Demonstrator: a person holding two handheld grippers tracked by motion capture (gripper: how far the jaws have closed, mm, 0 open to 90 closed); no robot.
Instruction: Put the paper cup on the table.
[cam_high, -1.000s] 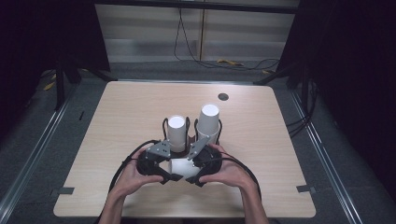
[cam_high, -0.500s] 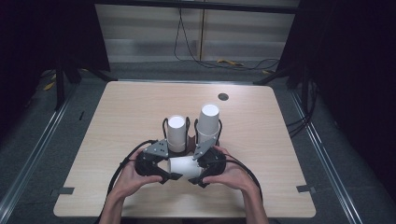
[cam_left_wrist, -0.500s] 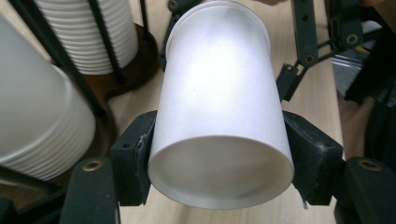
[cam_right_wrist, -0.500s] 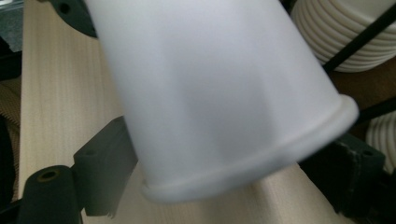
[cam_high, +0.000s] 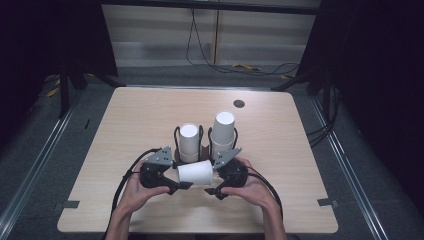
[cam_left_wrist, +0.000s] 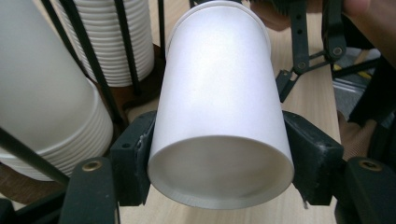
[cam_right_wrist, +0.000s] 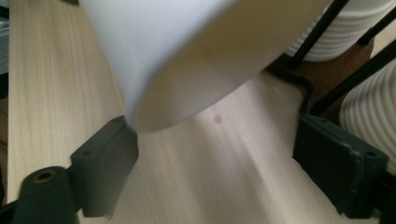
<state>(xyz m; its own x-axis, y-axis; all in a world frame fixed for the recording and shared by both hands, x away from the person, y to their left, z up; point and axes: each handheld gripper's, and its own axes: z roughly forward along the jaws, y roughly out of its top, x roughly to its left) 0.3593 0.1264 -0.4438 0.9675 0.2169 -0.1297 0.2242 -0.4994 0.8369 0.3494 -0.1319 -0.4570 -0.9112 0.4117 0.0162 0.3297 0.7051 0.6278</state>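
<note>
1. I have the left gripper (cam_high: 172, 182) pinching a white paper cup (cam_high: 195, 172); in the left gripper view both pads press on the cup's (cam_left_wrist: 219, 116) wall near its closed bottom.
2. The cup lies on its side above the worktop (cam_high: 125, 120), held between my two hands near the middle of the near edge.
3. My right gripper (cam_high: 216, 187) stands spread. In the right gripper view its pads are wide apart, with the cup's (cam_right_wrist: 187, 51) open mouth hanging just above them and the left pad right at the rim; I cannot tell whether it touches.
4. Just behind the cup, toward the far edge, a black wire holder (cam_high: 202, 145) carries two stacks of cups: the left stack (cam_high: 188, 142) is lower, the right stack (cam_high: 223, 132) taller.
5. A small dark disc (cam_high: 239, 103) sits near the far edge, right of centre, well apart from everything else.
</note>
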